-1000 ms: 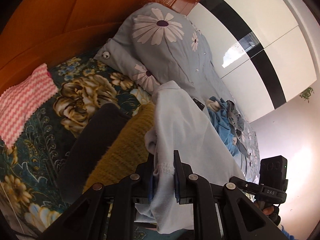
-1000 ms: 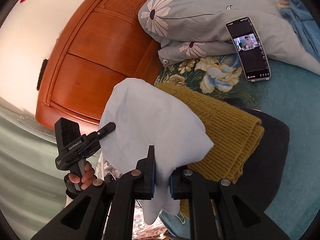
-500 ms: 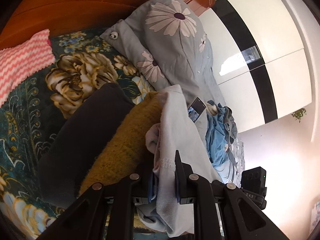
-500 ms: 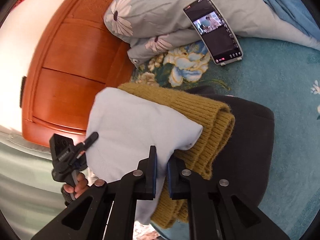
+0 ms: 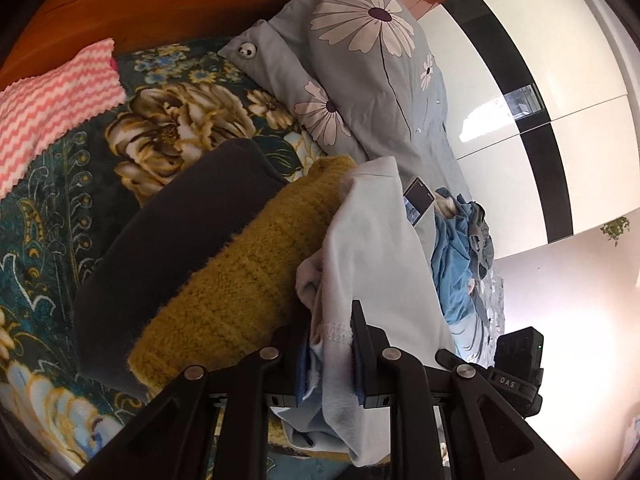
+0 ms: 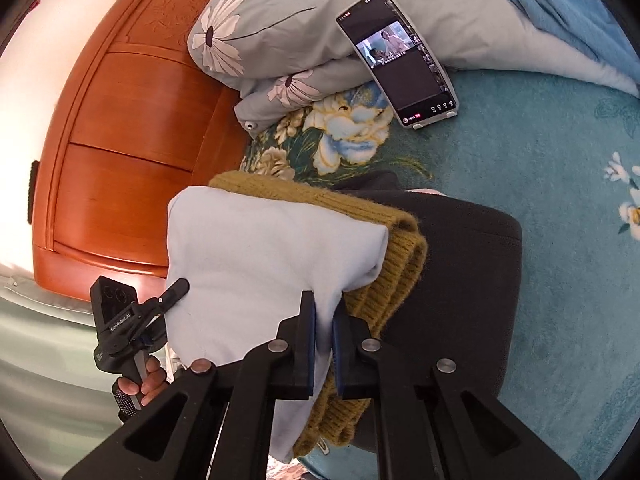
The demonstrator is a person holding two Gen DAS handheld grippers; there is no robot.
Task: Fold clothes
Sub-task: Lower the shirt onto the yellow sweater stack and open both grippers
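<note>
A folded pale blue garment (image 6: pixel 264 256) hangs between both grippers, over a stack of folded clothes. My left gripper (image 5: pixel 331 320) is shut on one edge of the pale blue garment (image 5: pixel 376 256). My right gripper (image 6: pixel 324 312) is shut on the other edge. Under it lies a mustard knit sweater (image 5: pixel 240 280), also in the right wrist view (image 6: pixel 384 280), on top of a dark folded garment (image 5: pixel 168 236) (image 6: pixel 460 272). The garment touches the sweater's top. The left gripper also shows in the right wrist view (image 6: pixel 128 332).
The stack lies on a teal floral bedspread (image 6: pixel 540 152) by the wooden headboard (image 6: pixel 128 128). A grey daisy-print pillow (image 5: pixel 368 60) and a phone (image 6: pixel 400 60) lie behind it. Crumpled blue clothes (image 5: pixel 460 248) and a pink zigzag cloth (image 5: pixel 52 100) lie nearby.
Both grippers have lowered the pale blue garment down and forward onto the mustard sweater. Both grips stay shut on it.
</note>
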